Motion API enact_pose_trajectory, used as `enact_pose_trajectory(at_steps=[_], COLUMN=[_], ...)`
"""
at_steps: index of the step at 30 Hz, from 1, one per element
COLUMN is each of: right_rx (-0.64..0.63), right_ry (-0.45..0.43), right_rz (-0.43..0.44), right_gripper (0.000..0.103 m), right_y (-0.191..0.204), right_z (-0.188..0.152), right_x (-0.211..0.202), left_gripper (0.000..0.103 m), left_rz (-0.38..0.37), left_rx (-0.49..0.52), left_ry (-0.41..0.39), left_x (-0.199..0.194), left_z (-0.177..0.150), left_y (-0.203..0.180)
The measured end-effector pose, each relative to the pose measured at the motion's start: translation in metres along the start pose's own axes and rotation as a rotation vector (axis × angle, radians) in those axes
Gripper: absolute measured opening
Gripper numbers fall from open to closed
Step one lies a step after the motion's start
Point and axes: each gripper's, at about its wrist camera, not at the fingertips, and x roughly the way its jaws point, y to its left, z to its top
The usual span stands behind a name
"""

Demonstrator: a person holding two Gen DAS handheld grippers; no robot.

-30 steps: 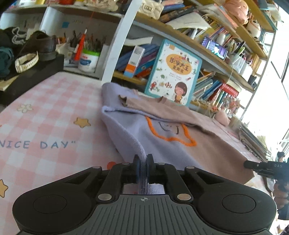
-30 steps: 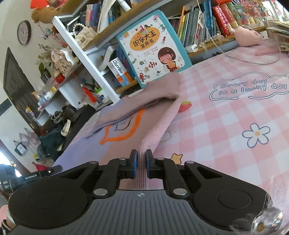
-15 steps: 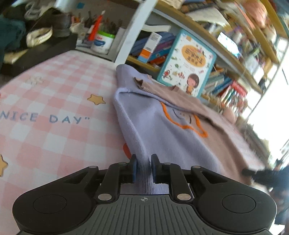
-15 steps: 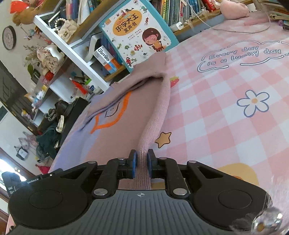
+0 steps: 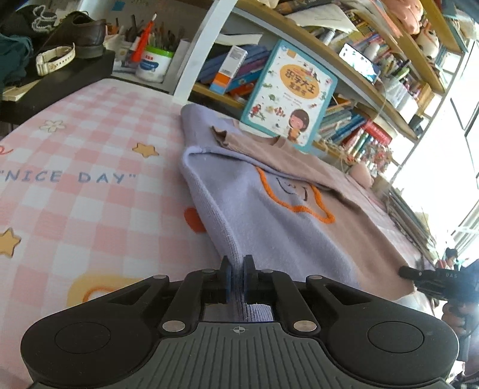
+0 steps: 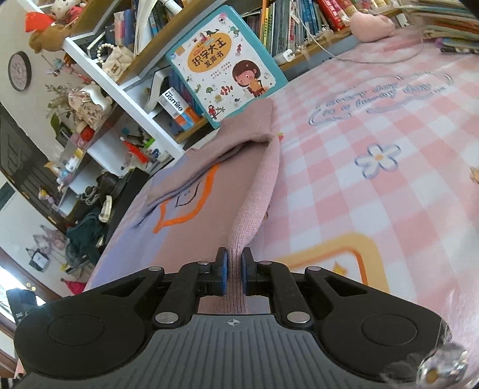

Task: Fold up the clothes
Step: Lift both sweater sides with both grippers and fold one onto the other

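A lavender and dusty-pink sweater (image 5: 269, 215) with an orange star outline lies on the pink checked table cover, its sleeves folded across the chest. My left gripper (image 5: 236, 273) is shut on the lavender hem corner and holds it slightly raised. My right gripper (image 6: 235, 270) is shut on the pink hem corner of the sweater (image 6: 257, 191), lifted into a taut ridge. The right gripper (image 5: 434, 276) also shows at the right edge of the left wrist view.
A teal children's book (image 5: 287, 95) leans on the bookshelf just behind the sweater. A black box (image 5: 60, 74) with a shoe and watch sits at the far left. The checked cover (image 6: 389, 185) stretches right of the sweater. Stacked papers (image 6: 449, 27) lie at far right.
Both grippers stay shut on the hem corners. The left wrist view swung and settled back; the right gripper moved forward and lifted its hem edge, so the shelf looks nearer.
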Motion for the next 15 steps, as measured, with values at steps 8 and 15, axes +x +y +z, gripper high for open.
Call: enact_pose_trajectory(at_steps=[8,15], right_rx=[-0.033,-0.039], right_ry=[-0.037,-0.021], right_rz=[-0.001,-0.013], right_gripper=[0.008,0.011], right_y=[0.006,0.005], right_z=[-0.023,-0.028], right_x=[-0.026,-0.023], left_gripper=[0.006,0.007], left_rz=[0.007,0.021], left_rx=[0.02,0.025], left_ry=[0.026,0.035], left_x=[-0.012,-0.009], left_z=[-0.01,-0.013], left_y=[-0.01,-0.008])
